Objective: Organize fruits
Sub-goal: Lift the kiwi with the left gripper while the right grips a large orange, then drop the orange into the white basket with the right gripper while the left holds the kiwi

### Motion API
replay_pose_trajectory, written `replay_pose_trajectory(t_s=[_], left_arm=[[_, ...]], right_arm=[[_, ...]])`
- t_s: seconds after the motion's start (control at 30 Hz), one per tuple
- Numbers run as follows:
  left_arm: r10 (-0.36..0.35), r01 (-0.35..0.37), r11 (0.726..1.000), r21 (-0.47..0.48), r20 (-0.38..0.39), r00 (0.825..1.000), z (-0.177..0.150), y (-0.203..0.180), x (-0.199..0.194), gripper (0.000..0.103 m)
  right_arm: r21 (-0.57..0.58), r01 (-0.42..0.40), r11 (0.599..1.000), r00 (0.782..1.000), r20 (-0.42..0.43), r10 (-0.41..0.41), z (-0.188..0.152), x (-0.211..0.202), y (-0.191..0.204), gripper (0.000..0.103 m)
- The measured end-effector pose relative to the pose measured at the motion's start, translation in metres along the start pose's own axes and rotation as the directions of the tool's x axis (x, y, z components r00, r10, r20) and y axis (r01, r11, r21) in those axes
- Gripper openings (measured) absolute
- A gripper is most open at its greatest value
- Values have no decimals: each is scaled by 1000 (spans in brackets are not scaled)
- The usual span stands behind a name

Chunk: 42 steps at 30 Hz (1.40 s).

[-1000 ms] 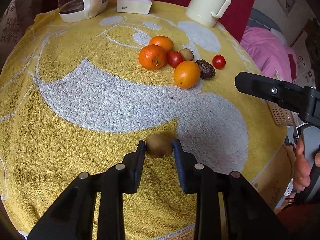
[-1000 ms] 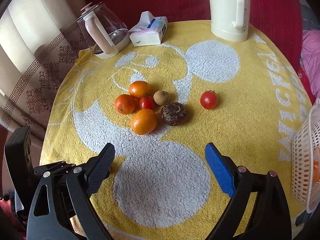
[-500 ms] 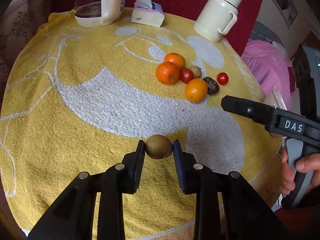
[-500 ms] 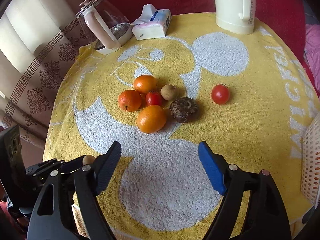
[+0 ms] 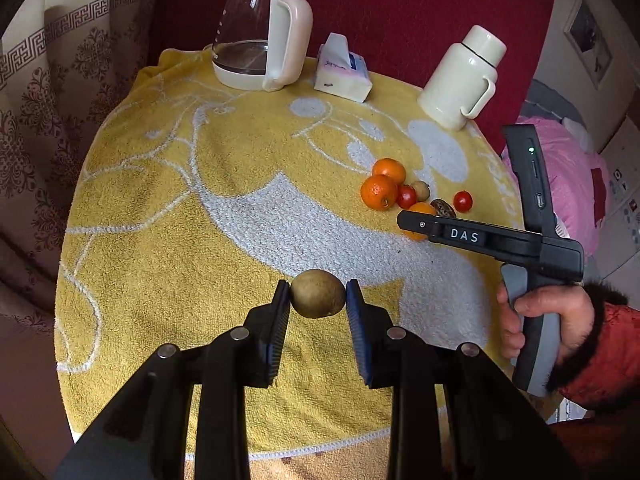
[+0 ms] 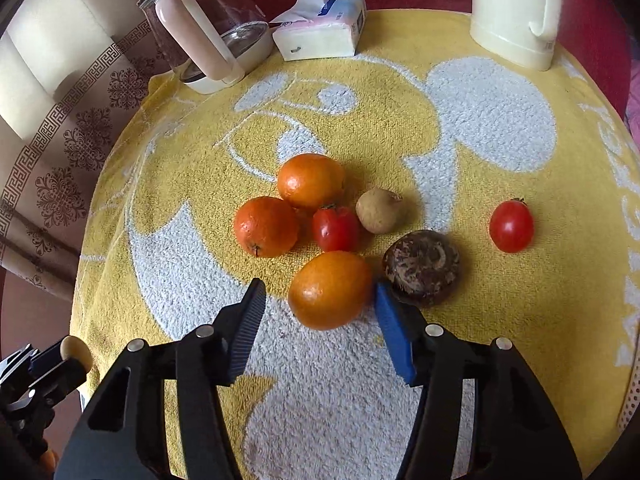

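Observation:
My left gripper [image 5: 318,294] is shut on a brown kiwi [image 5: 317,293] and holds it above the yellow towel [image 5: 160,240]. My right gripper [image 6: 320,300] is open, its jaws on either side of the nearest orange [image 6: 330,290]. Behind that orange lie two more oranges [image 6: 266,226], a red tomato [image 6: 335,228], a small brown kiwi [image 6: 378,210], a dark wrinkled fruit [image 6: 422,266] touching the blue pad, and a second tomato [image 6: 511,226] apart at the right. The same cluster shows in the left wrist view [image 5: 378,192], partly behind the right gripper [image 5: 408,220].
At the back of the table stand a glass kettle [image 5: 256,40], a tissue pack [image 5: 342,72] and a cream jug [image 5: 460,80]. A white basket edge [image 6: 630,404] shows at the right. Curtain at left, red backrest behind, pink bedding at right.
My left gripper has lifted and drawn back with the kiwi. My right gripper has moved forward and down, so its jaws now flank the nearest orange.

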<state>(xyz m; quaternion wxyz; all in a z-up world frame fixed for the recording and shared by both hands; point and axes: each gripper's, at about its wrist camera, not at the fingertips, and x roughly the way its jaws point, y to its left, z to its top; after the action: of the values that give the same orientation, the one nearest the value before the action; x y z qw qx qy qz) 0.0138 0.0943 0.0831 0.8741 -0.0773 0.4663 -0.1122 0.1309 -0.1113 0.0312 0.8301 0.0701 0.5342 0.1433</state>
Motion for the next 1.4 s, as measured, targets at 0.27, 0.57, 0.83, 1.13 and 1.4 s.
replay_pose_trajectory(t_s=[0.27,0.57,0.83,1.13,1.4], left_arm=[[14,-14,1000,-13,9,1000,-1,-4,-5,29],[-2,2,1000,-4,32,999,5,-29,-8,29],[-13,13,1000,12,60,998,11,-60,-12,29],[-35,30,998,55,91,995,17,-112,-14,29],[-59,49,994,99,103,993,17,-163,-13,29]], right_arm=[[-13,-10,1000,1000,-15,10,-5,-2,-3,44],[-16,-68,998,997,36,68,-18,-50,-13,44],[10,-83,996,990,111,82,-24,-103,-44,44],[80,-47,996,981,191,31,-37,-157,-110,44],[174,5,985,971,235,-47,-49,-190,-185,44]])
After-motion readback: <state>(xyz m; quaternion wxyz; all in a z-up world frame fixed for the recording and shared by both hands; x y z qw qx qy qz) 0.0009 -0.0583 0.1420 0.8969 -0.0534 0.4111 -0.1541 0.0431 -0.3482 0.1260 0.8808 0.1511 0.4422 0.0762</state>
